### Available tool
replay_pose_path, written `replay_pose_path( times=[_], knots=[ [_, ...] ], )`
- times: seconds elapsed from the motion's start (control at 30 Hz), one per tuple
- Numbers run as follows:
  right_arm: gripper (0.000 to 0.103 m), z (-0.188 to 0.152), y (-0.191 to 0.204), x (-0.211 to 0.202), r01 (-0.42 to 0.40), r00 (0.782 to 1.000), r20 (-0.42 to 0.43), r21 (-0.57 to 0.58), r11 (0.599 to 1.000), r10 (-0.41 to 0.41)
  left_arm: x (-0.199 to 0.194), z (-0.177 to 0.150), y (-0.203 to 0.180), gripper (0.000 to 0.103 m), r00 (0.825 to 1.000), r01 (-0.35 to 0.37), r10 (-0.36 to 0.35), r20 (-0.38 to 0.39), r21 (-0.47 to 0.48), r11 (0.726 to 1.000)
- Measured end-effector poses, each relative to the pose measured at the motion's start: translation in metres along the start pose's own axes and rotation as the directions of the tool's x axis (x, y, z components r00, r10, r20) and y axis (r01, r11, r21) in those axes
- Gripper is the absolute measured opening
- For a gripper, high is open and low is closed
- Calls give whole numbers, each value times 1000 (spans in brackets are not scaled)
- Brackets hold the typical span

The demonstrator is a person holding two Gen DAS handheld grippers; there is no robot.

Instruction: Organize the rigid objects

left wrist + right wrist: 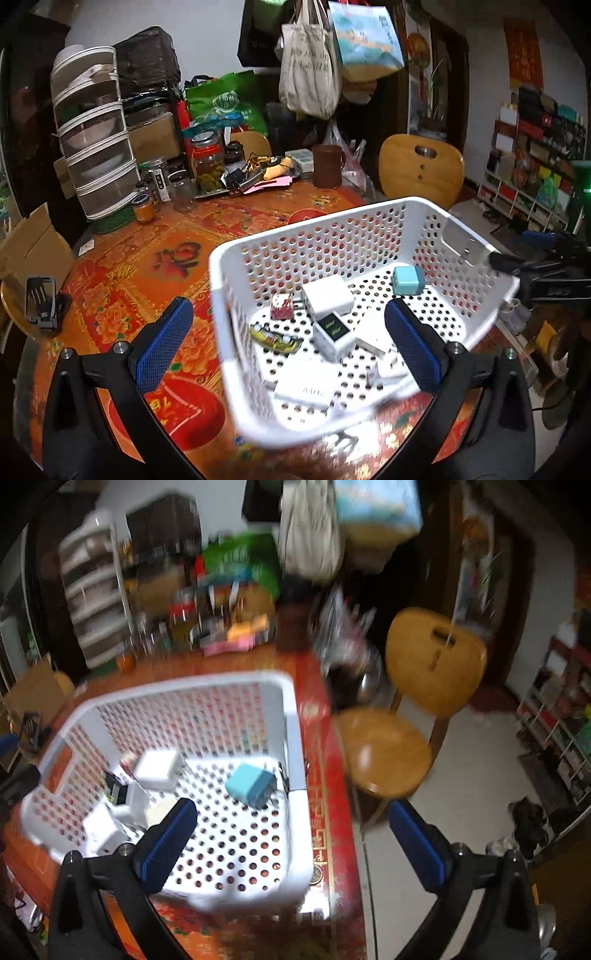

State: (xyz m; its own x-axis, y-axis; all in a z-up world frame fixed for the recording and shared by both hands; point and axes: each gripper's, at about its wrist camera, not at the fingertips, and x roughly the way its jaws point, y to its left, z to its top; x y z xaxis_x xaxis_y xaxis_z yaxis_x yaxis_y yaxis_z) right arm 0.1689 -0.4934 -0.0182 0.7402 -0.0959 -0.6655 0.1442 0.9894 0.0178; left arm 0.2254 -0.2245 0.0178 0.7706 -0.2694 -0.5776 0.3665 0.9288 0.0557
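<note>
Both my grippers released, nothing between pads: left gripper [290,341] straddles near-left wall of white basket [369,210]; right gripper [291,843] hangs over its right wall.

Chargers lie loose inside basket, centre frame: teal charger [407,280] at far right, white cube charger [327,297] mid-floor.

Risks, my judgement:
- Basket sits at desk [155,236] edge beside wooden chair [384,753]; nudge from right gripper could tip it off.
- Left fingers could catch rim, drag basket.
- Right view blurred; aim uncertain.
</note>
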Motion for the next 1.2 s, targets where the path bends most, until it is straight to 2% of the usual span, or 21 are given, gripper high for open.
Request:
replay_pose_path(
  times=[0.1,0.2,0.23,0.27,0.33,0.5,0.73,0.93,1.2],
  knots=[
    [103,-21,11,-48,13,992,126,21,1000,-15,-33,-17,13,102,997,-45,46,59,-19,999],
    [103,-48,29,-92,51,968,243,25,998,-56,-70,-36,25,102,992,-66,71,109,-51,997],
    [103,-63,39,-109,70,954,290,35,997,-77,-84,-44,31,102,989,-70,77,123,-63,996],
    [103,-71,45,-120,80,948,308,28,996,-84,-97,-52,36,102,988,-77,86,129,-74,994],
    [103,-86,61,-140,87,946,313,4,996,-83,-120,-68,43,102,986,-91,102,129,-91,992],
    [103,-125,94,-192,17,946,324,6,1000,-18,-182,-118,50,102,982,-119,134,130,-119,986],
    [103,-159,124,-244,-31,960,276,-40,999,41,-238,-160,27,102,992,-61,73,106,-111,992],
    [103,-164,121,-240,-76,976,206,-13,997,77,-239,-157,5,102,995,-46,54,79,-100,994],
    [103,-164,109,-228,-72,980,186,4,997,70,-226,-145,4,102,995,-59,67,68,-114,992]
  ],
)
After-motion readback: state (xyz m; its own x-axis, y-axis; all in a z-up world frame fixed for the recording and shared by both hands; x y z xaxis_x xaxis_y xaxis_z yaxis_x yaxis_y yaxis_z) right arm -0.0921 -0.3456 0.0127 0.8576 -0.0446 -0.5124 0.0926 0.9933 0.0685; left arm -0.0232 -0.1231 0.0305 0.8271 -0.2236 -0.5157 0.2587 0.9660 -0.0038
